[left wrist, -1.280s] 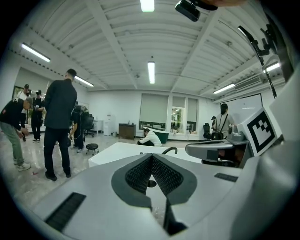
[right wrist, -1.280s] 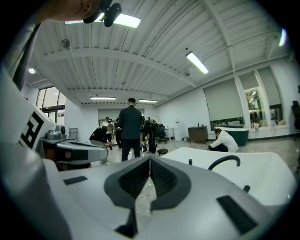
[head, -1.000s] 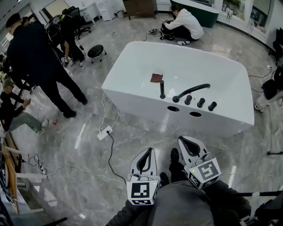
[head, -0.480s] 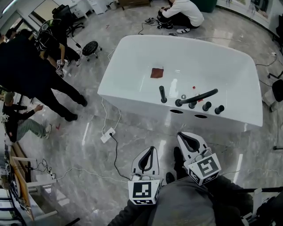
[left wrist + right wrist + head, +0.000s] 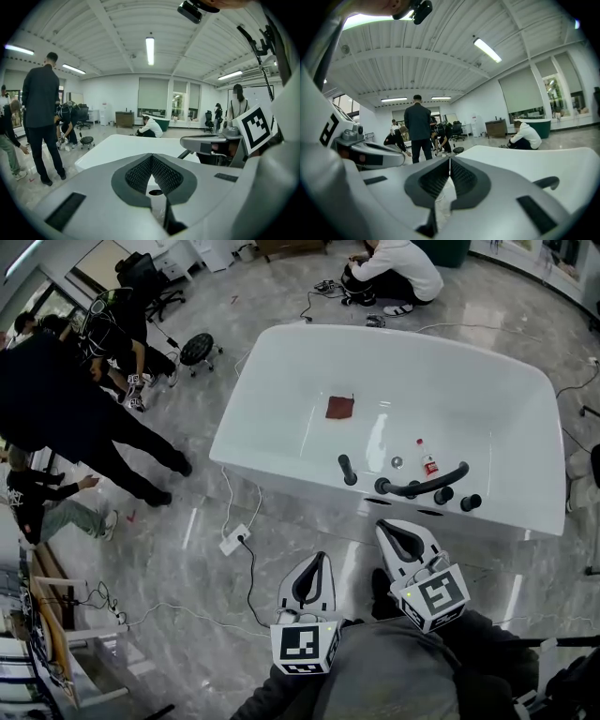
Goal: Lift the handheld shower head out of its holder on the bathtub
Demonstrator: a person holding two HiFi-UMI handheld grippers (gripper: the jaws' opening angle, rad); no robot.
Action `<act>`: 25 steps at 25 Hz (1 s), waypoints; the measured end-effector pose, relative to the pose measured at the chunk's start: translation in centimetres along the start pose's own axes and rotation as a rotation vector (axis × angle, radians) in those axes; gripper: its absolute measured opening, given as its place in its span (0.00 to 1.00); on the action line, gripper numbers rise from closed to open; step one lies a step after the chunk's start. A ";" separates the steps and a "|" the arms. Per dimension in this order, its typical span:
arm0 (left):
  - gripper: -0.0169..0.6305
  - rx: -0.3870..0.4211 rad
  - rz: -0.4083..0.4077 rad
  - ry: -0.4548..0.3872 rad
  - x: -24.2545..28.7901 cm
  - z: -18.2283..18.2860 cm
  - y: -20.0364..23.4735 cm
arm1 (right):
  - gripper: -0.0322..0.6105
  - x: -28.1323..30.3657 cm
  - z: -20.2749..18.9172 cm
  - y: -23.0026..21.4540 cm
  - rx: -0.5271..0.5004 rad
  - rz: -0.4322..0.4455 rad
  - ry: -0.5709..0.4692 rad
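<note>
The white bathtub (image 5: 281,442) fills the middle of the head view. On its near rim a black handheld shower head (image 5: 348,470) stands upright in its holder, left of a curved black spout (image 5: 427,486) and black knobs (image 5: 471,502). My left gripper (image 5: 314,563) hangs over the floor short of the tub, shut with nothing in it. My right gripper (image 5: 389,529) is shut and empty too, just short of the rim below the spout. In the left gripper view the jaws (image 5: 151,157) meet before the tub (image 5: 122,145). The right gripper (image 5: 450,160) points along the tub, spout (image 5: 546,183) at right.
A red cloth (image 5: 339,407) and a small bottle (image 5: 428,463) lie inside the tub. A power strip (image 5: 232,540) and cables cross the floor at left. Several people stand or crouch at the left (image 5: 66,409), one crouches behind the tub (image 5: 394,277). A stool (image 5: 199,348) stands nearby.
The bathtub has come closer and lower in the head view. Both grippers have moved toward its near rim, still shut, and the right one now nearly reaches it.
</note>
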State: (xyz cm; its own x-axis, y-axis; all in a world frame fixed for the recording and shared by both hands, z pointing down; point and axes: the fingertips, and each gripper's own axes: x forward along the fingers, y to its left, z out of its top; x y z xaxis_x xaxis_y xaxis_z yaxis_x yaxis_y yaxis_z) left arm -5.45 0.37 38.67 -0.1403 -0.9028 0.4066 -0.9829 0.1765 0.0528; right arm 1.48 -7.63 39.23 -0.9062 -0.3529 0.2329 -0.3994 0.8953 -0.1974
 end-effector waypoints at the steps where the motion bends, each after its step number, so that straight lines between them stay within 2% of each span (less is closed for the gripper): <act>1: 0.03 0.000 0.006 -0.002 0.3 0.2 -0.1 | 0.06 0.2 0.2 -0.4 0.000 0.003 -0.006; 10: 0.03 -0.017 0.021 0.024 3.2 0.1 1.3 | 0.06 2.8 -0.5 -2.5 0.027 0.000 0.021; 15: 0.03 -0.025 -0.021 0.026 5.5 -0.3 2.3 | 0.06 4.3 -1.2 -3.9 0.030 -0.049 0.040; 25: 0.03 -0.010 -0.119 0.000 9.1 3.4 8.3 | 0.06 9.9 2.0 -4.1 0.009 -0.167 0.032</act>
State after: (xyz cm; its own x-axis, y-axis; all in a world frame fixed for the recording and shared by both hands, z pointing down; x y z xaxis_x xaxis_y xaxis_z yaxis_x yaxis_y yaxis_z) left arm -15.33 -7.75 39.69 -0.0224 -0.9176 0.3968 -0.9914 0.0716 0.1096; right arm -6.15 -15.29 40.44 -0.8221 -0.4880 0.2932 -0.5458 0.8220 -0.1623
